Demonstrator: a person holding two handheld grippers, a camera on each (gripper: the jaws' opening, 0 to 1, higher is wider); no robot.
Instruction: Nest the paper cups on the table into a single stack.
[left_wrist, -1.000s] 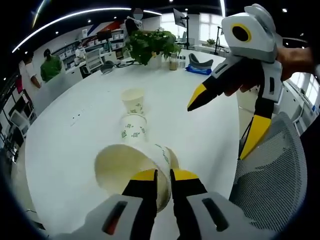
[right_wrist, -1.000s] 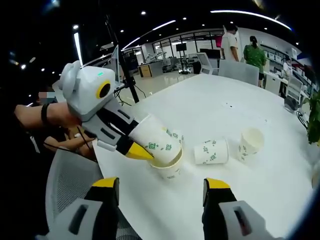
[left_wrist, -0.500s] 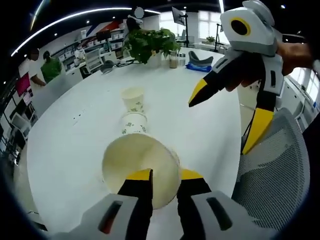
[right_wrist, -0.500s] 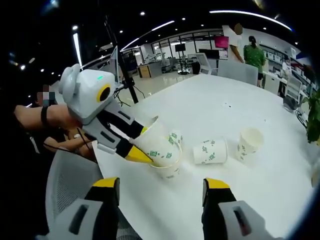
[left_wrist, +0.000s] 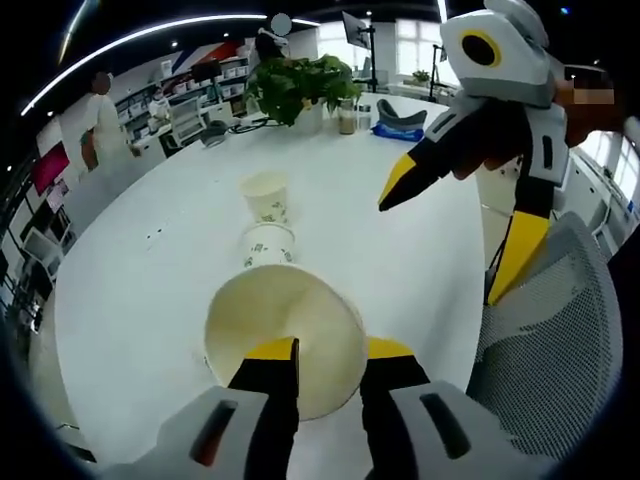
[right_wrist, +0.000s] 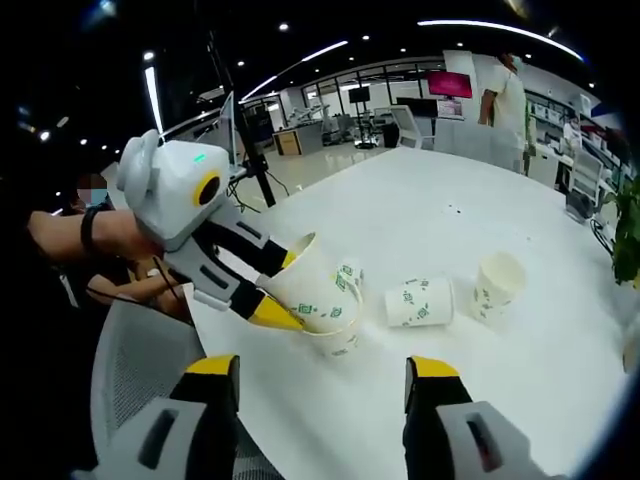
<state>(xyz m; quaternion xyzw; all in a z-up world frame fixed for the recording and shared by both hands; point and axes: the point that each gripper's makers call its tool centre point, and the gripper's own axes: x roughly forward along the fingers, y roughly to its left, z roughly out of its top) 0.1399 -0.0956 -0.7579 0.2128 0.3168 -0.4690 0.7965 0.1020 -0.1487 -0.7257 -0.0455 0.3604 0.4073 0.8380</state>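
Big round white table (left_wrist: 150, 290) is the landmark, with a grey mesh office chair (left_wrist: 540, 370) at its near edge. The left gripper (left_wrist: 330, 352), yellow-tipped and white-bodied, is clamped on the wall of a white paper cup with green print (left_wrist: 285, 335); one jaw sits inside the rim, the other outside. Compared with a second ago that cup has tipped up, so its mouth now faces the camera more squarely and it sits over another white paper cup standing on the table (right_wrist: 338, 342) near the chair edge. That likely means the held cup is being lined up to nest, but it is not seated yet.

The right gripper (left_wrist: 455, 235) hangs spread wide above the table's chair side, gripping nothing, much as it was.

Further in along the table, a paper cup lying on its side (right_wrist: 420, 302) and an upright paper cup (right_wrist: 497, 285) sit near each other, unmoved, so two more remain to stack.
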